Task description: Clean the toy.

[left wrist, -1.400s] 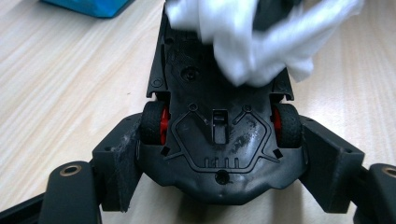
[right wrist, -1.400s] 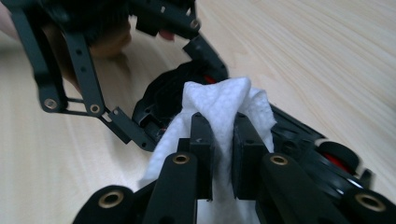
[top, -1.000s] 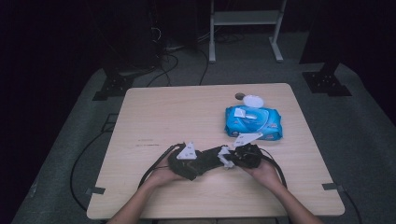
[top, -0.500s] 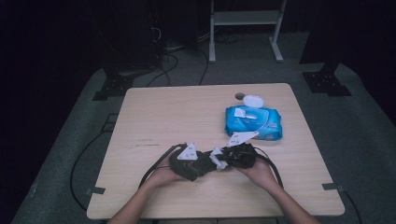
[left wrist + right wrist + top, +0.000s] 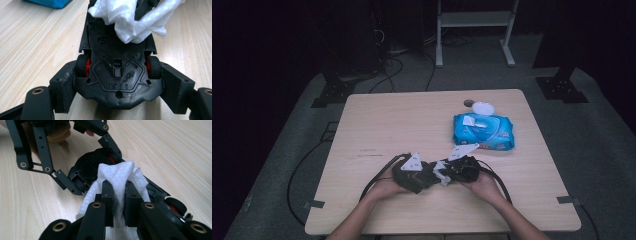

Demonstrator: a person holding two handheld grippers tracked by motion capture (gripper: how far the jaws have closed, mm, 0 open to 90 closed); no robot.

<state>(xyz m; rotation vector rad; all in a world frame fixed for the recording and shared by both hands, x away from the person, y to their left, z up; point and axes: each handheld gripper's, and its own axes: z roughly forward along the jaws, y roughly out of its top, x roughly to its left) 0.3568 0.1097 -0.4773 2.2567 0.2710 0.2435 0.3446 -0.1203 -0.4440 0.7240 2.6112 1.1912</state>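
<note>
**Wipe Pressed to an Upturned Toy Car**

Near the counter's front edge, the left gripper clamps its fingers on a black toy car, underside up. The right gripper pinches a white wipe against the car, apparently touching its chassis. Farther back lies a blue wipes pack.

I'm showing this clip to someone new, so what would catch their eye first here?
Near the table's front edge, the left gripper clamps a black toy car belly-up, red wheel hubs showing, while the right gripper pinches a crumpled white wipe and presses it on the car's underside. Farther back on the right lies a bright blue wipes pack, its flap open, beside a small white lid.
</note>
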